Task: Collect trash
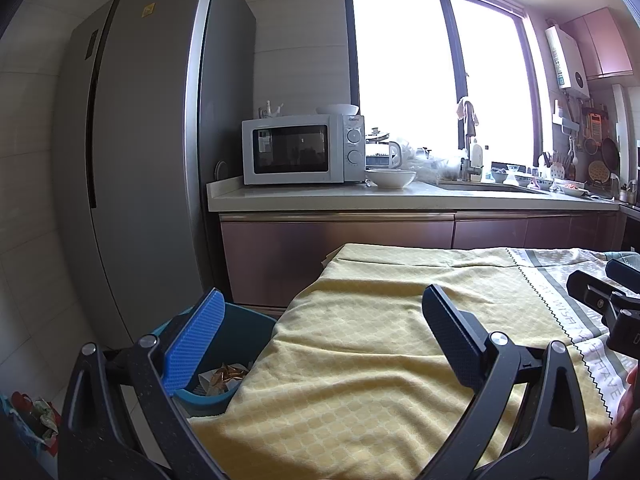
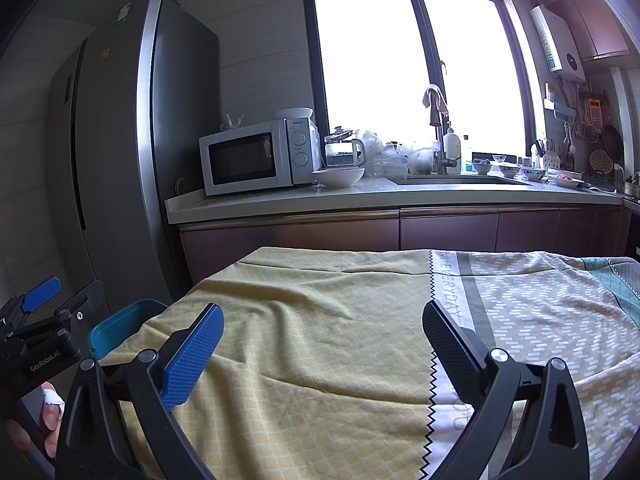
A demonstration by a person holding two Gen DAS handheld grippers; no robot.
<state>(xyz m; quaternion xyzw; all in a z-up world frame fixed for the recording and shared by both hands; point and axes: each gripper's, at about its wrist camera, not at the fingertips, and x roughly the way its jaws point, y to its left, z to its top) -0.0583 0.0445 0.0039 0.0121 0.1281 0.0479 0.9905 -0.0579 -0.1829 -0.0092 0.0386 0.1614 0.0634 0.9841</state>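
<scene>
A teal trash bin (image 1: 240,332) stands on the floor at the table's left edge, and crumpled gold and white wrappers (image 1: 226,378) lie inside it. My left gripper (image 1: 326,312) is open and empty, its left finger over the bin and its right finger over the yellow tablecloth (image 1: 360,360). In the right wrist view my right gripper (image 2: 324,320) hangs open and empty above the same cloth (image 2: 320,320), with the bin (image 2: 120,324) to its left. The left gripper's body (image 2: 40,320) shows at the left edge there. No loose trash shows on the cloth.
A grey fridge (image 1: 140,160) rises left of the bin. Behind the table runs a counter (image 1: 360,196) with a microwave (image 1: 300,150), a white bowl (image 1: 390,178) and a sink. A colourful bag (image 1: 32,416) lies on the floor at lower left. A person's hand (image 2: 48,412) holds the left gripper.
</scene>
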